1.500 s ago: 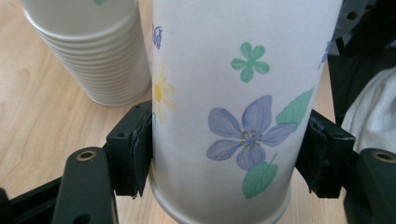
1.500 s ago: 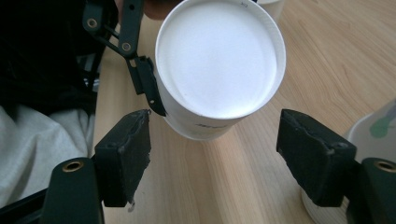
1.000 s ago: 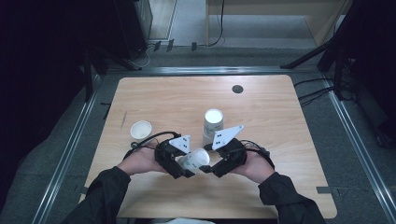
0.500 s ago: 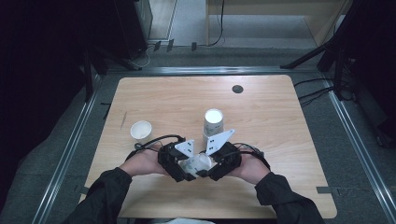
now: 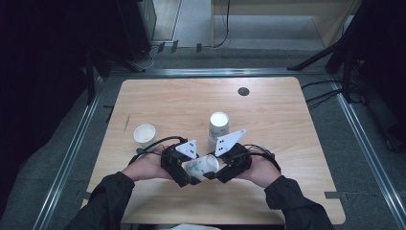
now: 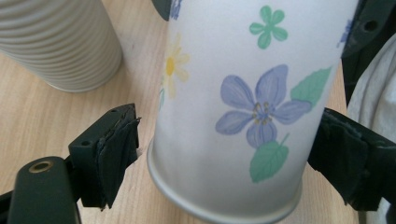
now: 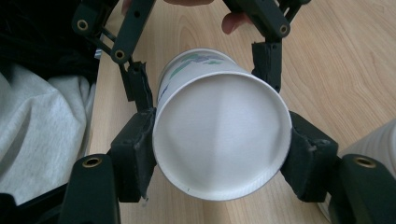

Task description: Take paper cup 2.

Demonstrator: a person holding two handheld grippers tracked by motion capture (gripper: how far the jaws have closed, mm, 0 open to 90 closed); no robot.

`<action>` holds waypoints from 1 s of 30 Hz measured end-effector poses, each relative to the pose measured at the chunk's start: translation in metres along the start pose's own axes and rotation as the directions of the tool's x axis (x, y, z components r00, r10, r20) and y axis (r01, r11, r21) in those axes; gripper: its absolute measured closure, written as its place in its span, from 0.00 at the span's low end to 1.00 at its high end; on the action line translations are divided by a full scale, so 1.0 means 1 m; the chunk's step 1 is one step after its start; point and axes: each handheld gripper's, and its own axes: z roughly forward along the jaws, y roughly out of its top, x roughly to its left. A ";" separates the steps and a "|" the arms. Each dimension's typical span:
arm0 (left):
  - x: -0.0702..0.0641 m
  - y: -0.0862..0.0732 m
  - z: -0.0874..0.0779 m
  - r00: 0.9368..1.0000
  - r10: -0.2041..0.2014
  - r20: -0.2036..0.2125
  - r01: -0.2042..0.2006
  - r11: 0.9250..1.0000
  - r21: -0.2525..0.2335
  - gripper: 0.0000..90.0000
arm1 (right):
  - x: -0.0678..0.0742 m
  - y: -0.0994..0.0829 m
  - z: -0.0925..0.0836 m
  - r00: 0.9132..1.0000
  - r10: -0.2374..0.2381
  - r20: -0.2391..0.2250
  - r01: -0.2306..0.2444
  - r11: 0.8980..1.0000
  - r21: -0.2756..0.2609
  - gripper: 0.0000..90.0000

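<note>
We see first the wooden table, the largest thing, with both grippers low over its near edge. Between them lies the flowered paper cup, on its side, its base toward the left gripper and its open mouth toward the right gripper.

The right gripper view shows what the high view cannot: we look straight into the cup, and it is empty, white inside. The two black jaws of the right gripper press on the rim from both sides, so this gripper holds the cup; its jaws have just been closing. Beyond the cup, the left gripper's jaws stand on each side of the cup's far end.

The left gripper view gives the outside of the cup, with a purple flower and green leaves. Here the jaws of the left gripper stand apart from the cup, with a gap on the left side; they have just been opening, with the cup between them, not pressed.

Behind the right gripper stands a ribbed cup, upright, its inside not clear to us. Beyond the left gripper, well apart, stands a small white cup.
</note>
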 end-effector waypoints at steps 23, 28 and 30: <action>0.004 -0.005 -0.023 0.995 -0.101 -0.006 0.097 0.974 -0.206 0.11 | -0.007 0.006 -0.033 0.999 0.047 0.012 -0.046 0.992 -0.116 0.39; 0.001 -0.004 -0.027 0.993 -0.114 0.018 0.115 0.953 -0.280 0.11 | -0.006 0.012 -0.033 0.999 0.042 -0.011 -0.043 0.990 -0.137 0.39; 0.000 -0.004 -0.028 0.993 -0.114 0.031 0.118 0.946 -0.302 0.11 | -0.005 0.014 -0.032 0.999 0.038 -0.024 -0.041 0.989 -0.143 0.39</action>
